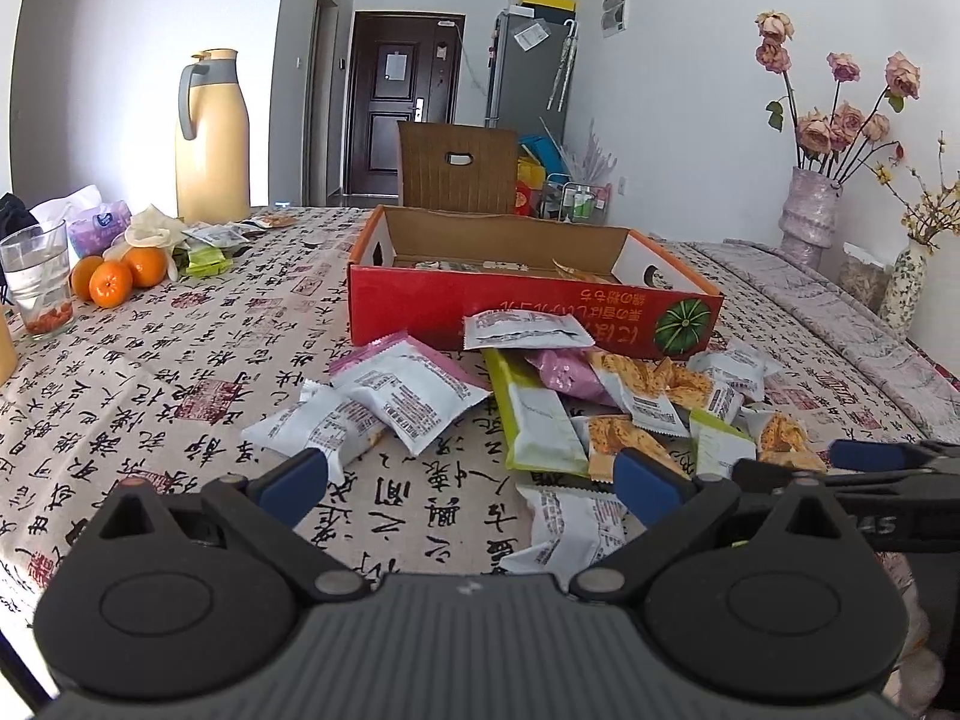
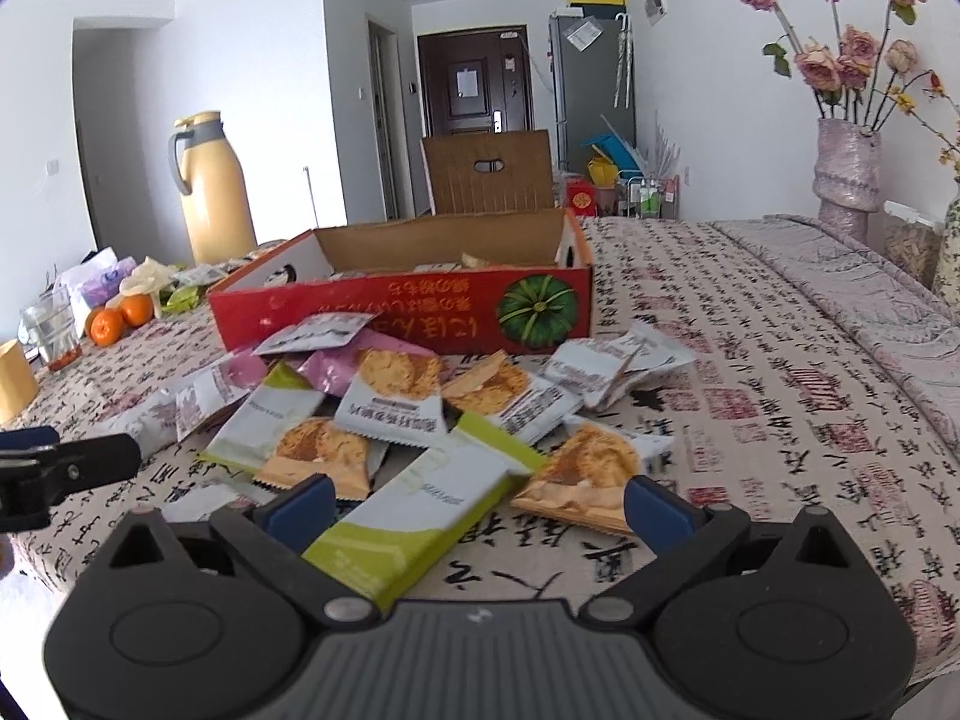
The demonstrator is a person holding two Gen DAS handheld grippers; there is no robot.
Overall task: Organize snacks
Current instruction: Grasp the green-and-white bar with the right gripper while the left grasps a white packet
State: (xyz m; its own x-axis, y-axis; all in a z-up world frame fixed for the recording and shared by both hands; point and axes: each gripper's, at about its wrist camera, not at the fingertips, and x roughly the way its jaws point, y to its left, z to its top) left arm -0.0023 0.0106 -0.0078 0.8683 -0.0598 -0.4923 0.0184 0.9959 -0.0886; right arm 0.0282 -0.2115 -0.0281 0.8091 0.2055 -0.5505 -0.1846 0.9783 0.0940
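Observation:
A red cardboard box (image 1: 528,312) (image 2: 420,312) stands open on the table with a few packets inside. Several snack packets lie in a loose pile in front of it: white ones (image 1: 408,390), green-and-white bars (image 1: 540,420) (image 2: 414,510), orange cracker packs (image 1: 660,384) (image 2: 582,474). My left gripper (image 1: 474,480) is open and empty, low over the cloth in front of the pile. My right gripper (image 2: 480,504) is open, its fingers either side of the near green-and-white bar, which lies between them. The right gripper also shows at the right edge of the left wrist view (image 1: 870,468).
A yellow thermos jug (image 1: 210,138), oranges (image 1: 114,279), a glass (image 1: 39,282) and more packets (image 1: 210,252) sit at the far left. Vases with dried flowers (image 1: 810,216) stand at the right. A wooden chair (image 1: 456,168) is behind the box.

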